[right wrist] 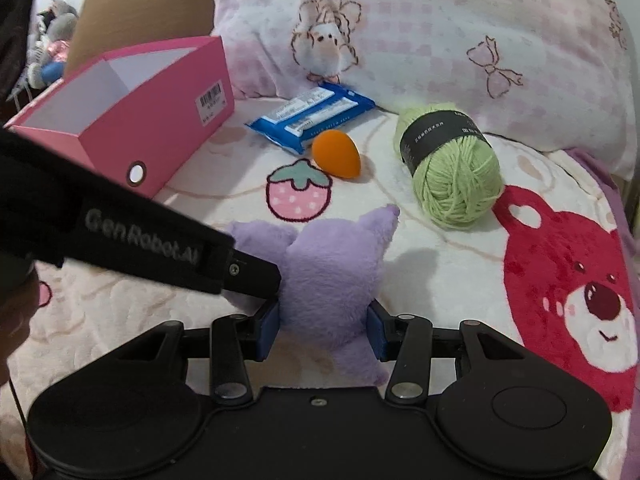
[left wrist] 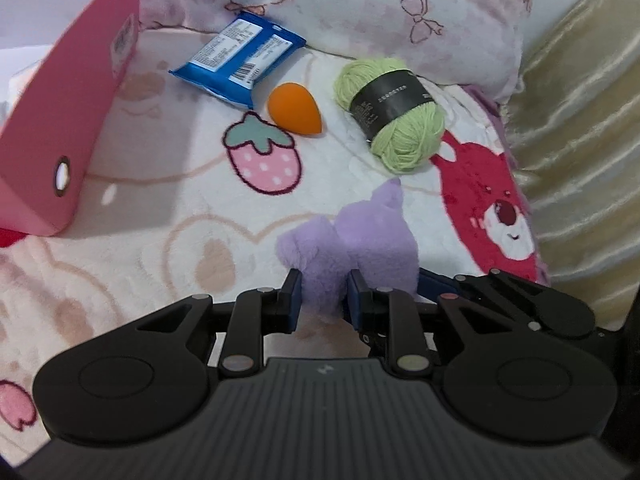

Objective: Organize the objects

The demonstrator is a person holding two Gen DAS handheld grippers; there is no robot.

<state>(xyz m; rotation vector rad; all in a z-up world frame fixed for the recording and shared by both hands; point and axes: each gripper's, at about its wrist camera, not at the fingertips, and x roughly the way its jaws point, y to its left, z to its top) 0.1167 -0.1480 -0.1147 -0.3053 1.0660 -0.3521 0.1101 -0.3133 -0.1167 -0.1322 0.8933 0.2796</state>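
Right wrist view: we are pinching a soft purple plush star toy [right wrist: 332, 276] with both grippers, right gripper [right wrist: 325, 330] across its body, left gripper [left wrist: 325, 294] squeezing one limb, over the cartoon-print fleece blanket's [right wrist: 200, 216] middle. It likely handles light, squashy, non-fragile.

You are working in a home bedroom; a cartoon-print fleece blanket [right wrist: 460, 264] is covering the bed; a patterned pillow [right wrist: 420, 40] is leaning behind it.
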